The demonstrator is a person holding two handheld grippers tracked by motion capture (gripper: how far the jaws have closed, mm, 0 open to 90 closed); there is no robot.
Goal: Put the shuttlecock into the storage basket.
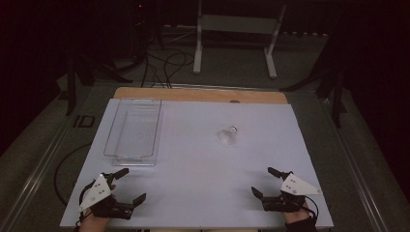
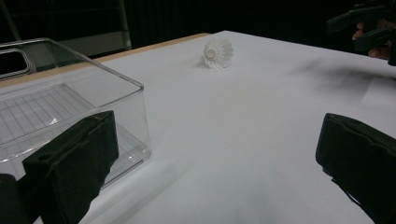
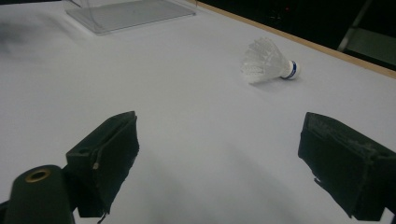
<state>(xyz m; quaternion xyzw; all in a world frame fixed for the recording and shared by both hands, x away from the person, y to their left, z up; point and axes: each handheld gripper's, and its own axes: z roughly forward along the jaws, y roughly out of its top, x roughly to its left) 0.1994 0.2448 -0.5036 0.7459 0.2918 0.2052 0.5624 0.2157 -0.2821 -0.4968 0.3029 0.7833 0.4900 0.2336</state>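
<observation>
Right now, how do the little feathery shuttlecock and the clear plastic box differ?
The shuttlecock is small, white and feathery, lying on its side mid-table; the clear box is far bigger, see-through and rectangular, standing open and empty at the left. The shuttlecock has a blue-banded cork tip; the box has a ribbed floor. Both rest untouched on the white table.

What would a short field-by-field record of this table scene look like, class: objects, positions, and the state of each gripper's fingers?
surface: white table
shuttlecock: lying on its side, right of centre, untouched
clear bin: left side of the table, nothing visible inside
left gripper: near edge, in front of the bin, fingers open, holding nothing
right gripper: near edge at right, fingers open, holding nothing
</observation>
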